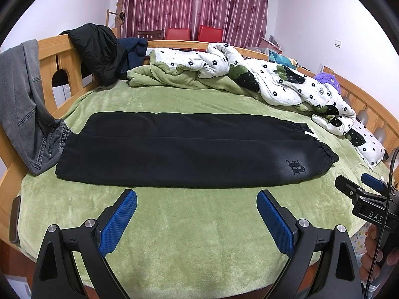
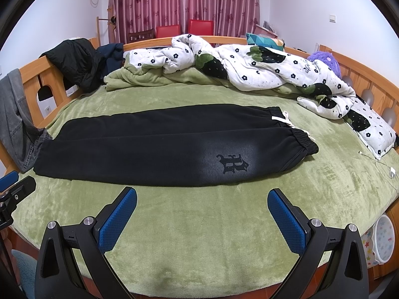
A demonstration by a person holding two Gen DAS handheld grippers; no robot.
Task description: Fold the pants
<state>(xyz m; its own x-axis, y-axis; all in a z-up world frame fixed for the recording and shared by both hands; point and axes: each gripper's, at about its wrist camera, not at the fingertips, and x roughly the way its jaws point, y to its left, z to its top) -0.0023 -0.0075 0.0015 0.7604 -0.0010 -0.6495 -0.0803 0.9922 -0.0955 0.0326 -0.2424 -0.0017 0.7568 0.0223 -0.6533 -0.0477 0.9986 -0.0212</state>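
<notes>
Black fleece pants (image 1: 189, 149) lie flat along the bed's (image 1: 174, 224) near edge: soft, limp, light. Left gripper (image 1: 197, 206) and right gripper (image 2: 202, 206) hover spread wide, empty; pinching waistband (image 2: 304, 142) or cuffs (image 1: 64, 154) looks best.

A home bedroom: a wooden-framed bed (image 2: 30, 69) under a green plush blanket (image 2: 199, 224) fills the frame. A rumpled floral duvet (image 2: 249, 69) lies at upper right, with maroon curtains (image 2: 184, 0) top centre and clothes (image 2: 74, 62) draped over the rail at upper left.
</notes>
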